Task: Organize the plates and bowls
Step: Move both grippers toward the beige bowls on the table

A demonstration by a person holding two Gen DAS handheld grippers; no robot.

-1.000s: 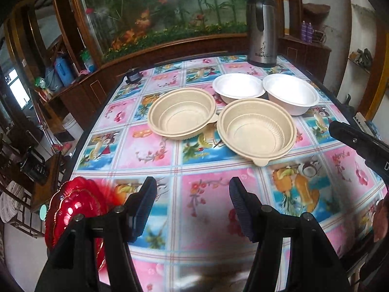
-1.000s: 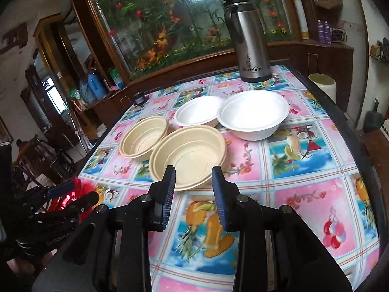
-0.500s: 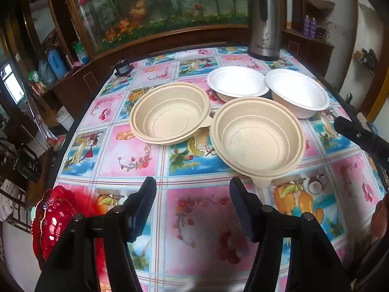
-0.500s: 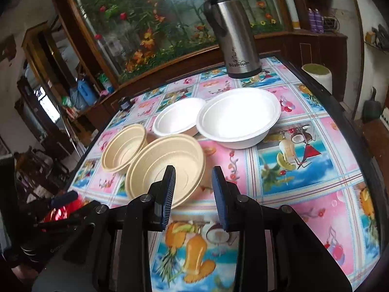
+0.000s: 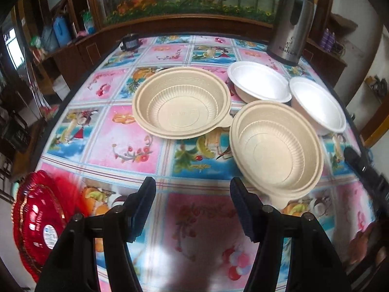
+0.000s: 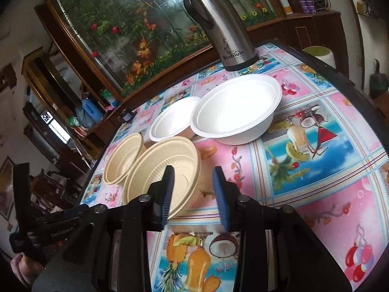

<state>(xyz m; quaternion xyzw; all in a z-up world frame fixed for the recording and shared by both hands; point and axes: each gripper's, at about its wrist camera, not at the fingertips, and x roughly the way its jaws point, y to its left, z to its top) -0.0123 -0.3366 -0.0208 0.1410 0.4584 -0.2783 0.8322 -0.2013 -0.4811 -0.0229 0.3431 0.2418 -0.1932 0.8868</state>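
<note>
Two beige ribbed bowls sit on the patterned table: the far one [image 5: 181, 104] [image 6: 122, 161] and the near one [image 5: 276, 149] [image 6: 160, 180]. Two white bowls stand behind them: a small one [image 5: 259, 85] [image 6: 173, 120] and a large one [image 5: 317, 104] [image 6: 237, 112]. My left gripper [image 5: 193, 194] is open and empty, low over the table in front of the beige bowls. My right gripper [image 6: 193, 185] is open and empty, its left finger over the near beige bowl's rim. Red plates [image 5: 36, 221] lie at the table's near left corner.
A steel thermos jug [image 5: 290, 24] [image 6: 218, 24] stands at the back of the table. A small dark object [image 5: 130, 41] sits at the far left edge. A wooden cabinet with a fish tank runs behind the table [image 5: 136, 146].
Both grippers have moved forward and lower towards the bowls, so the bowls look larger. The right gripper has tilted and drifted over the near beige bowl's rim. Both stay open.
</note>
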